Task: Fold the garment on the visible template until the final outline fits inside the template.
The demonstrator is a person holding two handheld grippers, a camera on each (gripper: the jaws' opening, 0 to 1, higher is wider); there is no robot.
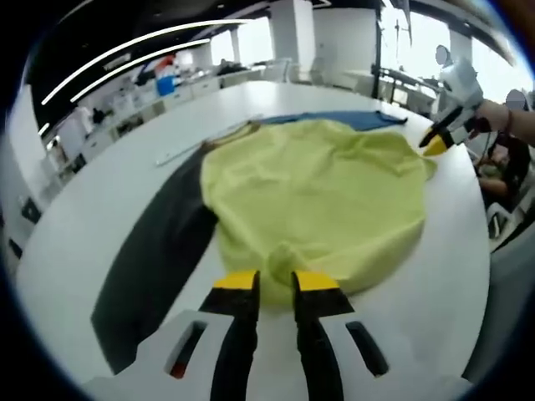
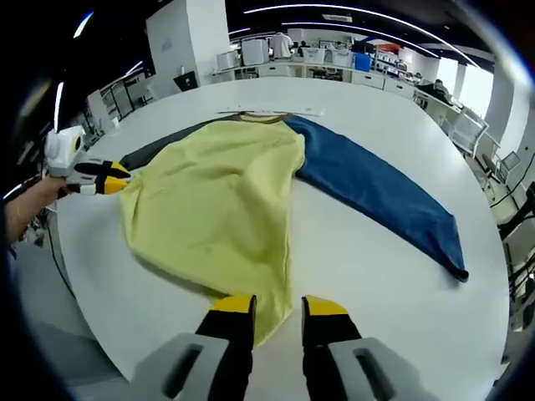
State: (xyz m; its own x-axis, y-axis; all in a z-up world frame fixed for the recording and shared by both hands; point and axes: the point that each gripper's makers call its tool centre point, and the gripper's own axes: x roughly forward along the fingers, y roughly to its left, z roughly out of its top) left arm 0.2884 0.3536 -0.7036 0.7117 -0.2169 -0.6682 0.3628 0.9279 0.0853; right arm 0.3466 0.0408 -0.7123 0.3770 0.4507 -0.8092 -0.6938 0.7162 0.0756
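White tabletop (image 2: pixel 376 251) stretches across a large open office, with desks and windows seen behind. On it a yellow garment (image 2: pixel 217 200) lies spread and rumpled over a dark sheet (image 1: pixel 159 251) on one side and a blue sheet (image 2: pixel 376 192) on the other; whether these are the template cannot be told. The left gripper (image 1: pixel 274 284) is held at the near hem of the garment with its jaws slightly apart and nothing clamped between them, and the right gripper (image 2: pixel 272 307) is likewise parted at the opposite edge, with cloth just beside one tip. The fabric is judged to be light, soft and limp, so sagging and wrinkling are to be expected when it is lifted. A hold is best taken at the corners or hem, with both layers pinched so that a clean fold line can be carried over.
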